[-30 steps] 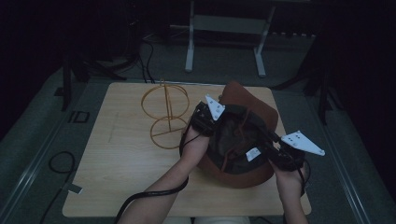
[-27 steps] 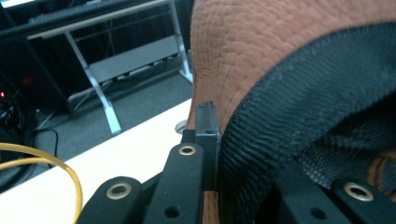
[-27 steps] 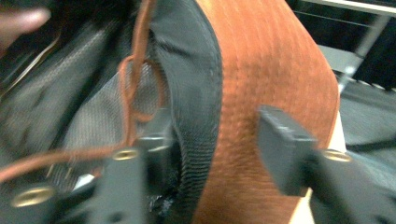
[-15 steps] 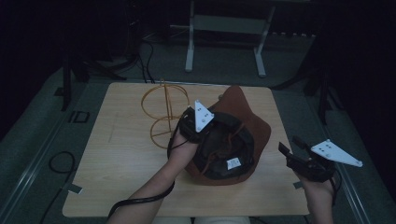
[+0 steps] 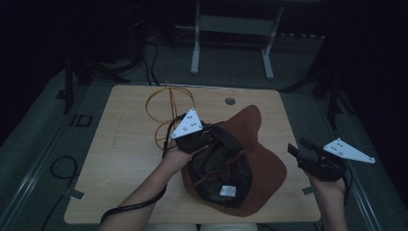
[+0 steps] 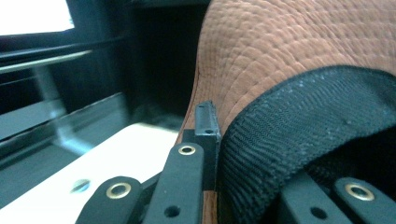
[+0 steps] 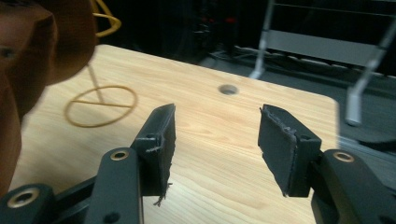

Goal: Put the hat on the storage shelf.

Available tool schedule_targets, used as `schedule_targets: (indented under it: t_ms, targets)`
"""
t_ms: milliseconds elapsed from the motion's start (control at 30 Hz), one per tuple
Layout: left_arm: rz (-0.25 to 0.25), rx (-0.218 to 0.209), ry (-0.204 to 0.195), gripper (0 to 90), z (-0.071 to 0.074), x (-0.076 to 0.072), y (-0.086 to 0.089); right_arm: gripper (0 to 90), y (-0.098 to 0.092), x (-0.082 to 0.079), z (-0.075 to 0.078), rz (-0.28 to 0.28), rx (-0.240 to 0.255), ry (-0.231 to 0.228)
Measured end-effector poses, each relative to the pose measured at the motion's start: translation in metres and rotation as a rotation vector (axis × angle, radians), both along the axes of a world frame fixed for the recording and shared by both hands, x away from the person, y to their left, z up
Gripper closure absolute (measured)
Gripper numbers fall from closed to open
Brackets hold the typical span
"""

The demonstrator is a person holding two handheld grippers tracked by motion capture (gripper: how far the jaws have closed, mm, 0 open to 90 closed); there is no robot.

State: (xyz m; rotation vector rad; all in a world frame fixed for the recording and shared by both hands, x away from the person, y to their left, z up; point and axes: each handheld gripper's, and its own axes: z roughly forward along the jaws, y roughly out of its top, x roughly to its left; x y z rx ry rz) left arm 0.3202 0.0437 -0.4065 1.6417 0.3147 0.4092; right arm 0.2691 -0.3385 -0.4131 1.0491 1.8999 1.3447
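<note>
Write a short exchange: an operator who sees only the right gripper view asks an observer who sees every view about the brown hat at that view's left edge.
Operator: Is anything holding the hat?
Observer: Yes, the left gripper is shut on the black inner band of the hat.
Operator: Which way up does it lie?
Observer: Opening upward on the table; a white label shows in its dark lining.

I can read no text anywhere. A small white sewn-in label (image 5: 227,191) sits on the dark lining of the brown fabric hat (image 5: 262,163), but its print is too small for me to make out.
</note>
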Motion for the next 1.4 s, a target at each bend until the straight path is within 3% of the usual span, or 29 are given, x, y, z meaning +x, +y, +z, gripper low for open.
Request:
schedule_targets:
  t_ms: [33, 100, 200, 333, 433, 667, 1000, 1133, 1300, 1400]
  targets:
    - [-0.037, -0.018, 0.0, 86.7, 0.001, -0.001, 0.0, 47.2, 0.003, 0.001, -0.001, 0.022, 0.004, -0.001]
    - [-0.058, -0.026, -0.014, 86.7, 0.002, -0.002, -0.001, 47.5, 0.01, 0.0, -0.002, 0.054, 0.011, 0.001]
    - [-0.118, -0.077, -0.034, 86.7, 0.004, -0.003, 0.0, 47.5, 0.019, -0.002, -0.003, 0.108, 0.035, -0.001]
    - [-0.161, -0.159, -0.071, 86.7, 0.007, -0.003, 0.003, 47.5, 0.035, -0.007, -0.003, 0.193, 0.048, -0.024]
    - [-0.169, -0.186, -0.072, 86.7, 0.01, -0.003, 0.0, 47.5, 0.045, -0.013, -0.002, 0.264, 0.06, -0.045]
    - [-0.2, -0.182, -0.08, 86.7, 0.011, -0.007, -0.016, 42.3, 0.07, -0.021, 0.006, 0.406, 0.068, -0.104]
    - [-0.247, -0.167, -0.058, 86.7, 0.002, -0.012, -0.039, 39.7, 0.089, -0.015, 0.008, 0.461, 0.107, -0.132]
    - [-0.249, -0.163, -0.052, 86.6, 0.002, -0.013, -0.041, 49.7, 0.095, -0.013, 0.009, 0.487, 0.119, -0.145]
    - [-0.256, -0.162, -0.051, 86.5, 0.002, -0.013, -0.039, 77.0, 0.099, -0.015, 0.011, 0.486, 0.114, -0.153]
    - [-0.258, -0.158, -0.056, 86.3, 0.003, -0.013, -0.036, 85.1, 0.097, -0.014, 0.012, 0.486, 0.132, -0.14]
